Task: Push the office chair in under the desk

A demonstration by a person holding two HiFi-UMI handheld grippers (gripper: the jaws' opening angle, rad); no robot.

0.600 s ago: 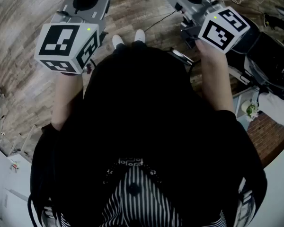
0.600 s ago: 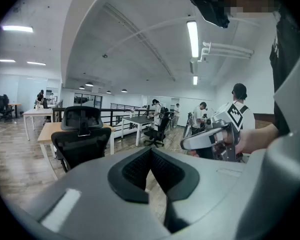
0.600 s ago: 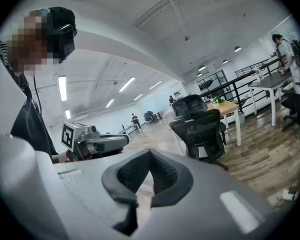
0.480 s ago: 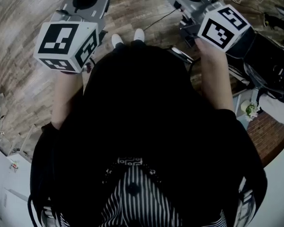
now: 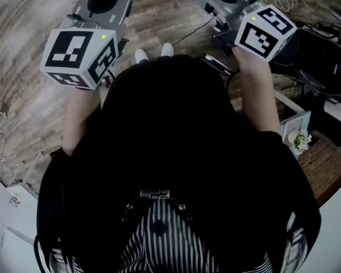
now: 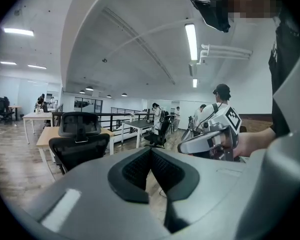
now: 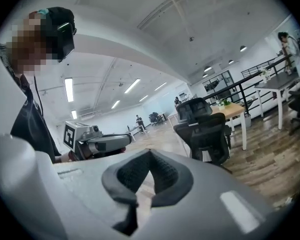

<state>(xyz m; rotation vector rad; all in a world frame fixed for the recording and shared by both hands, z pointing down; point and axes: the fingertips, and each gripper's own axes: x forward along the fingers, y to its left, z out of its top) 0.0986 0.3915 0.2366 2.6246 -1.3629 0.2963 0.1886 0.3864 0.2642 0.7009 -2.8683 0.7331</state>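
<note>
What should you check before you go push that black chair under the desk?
1. Left gripper shut and empty: ok.
2. Right gripper shut and empty: ok.
3. Office chair in view, in front of the desk: ok.
4. A gripper touching the chair: not ok, both are apart from it.
5. Space under the desk free: cannot tell, the chair hides it.
6. Floor on the way free of the cable: cannot tell.

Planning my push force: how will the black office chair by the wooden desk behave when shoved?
The office chair probably slides easily over the smooth plank floor. Pushed high on its tall back, near the headrest, it may swivel or recline.
</note>
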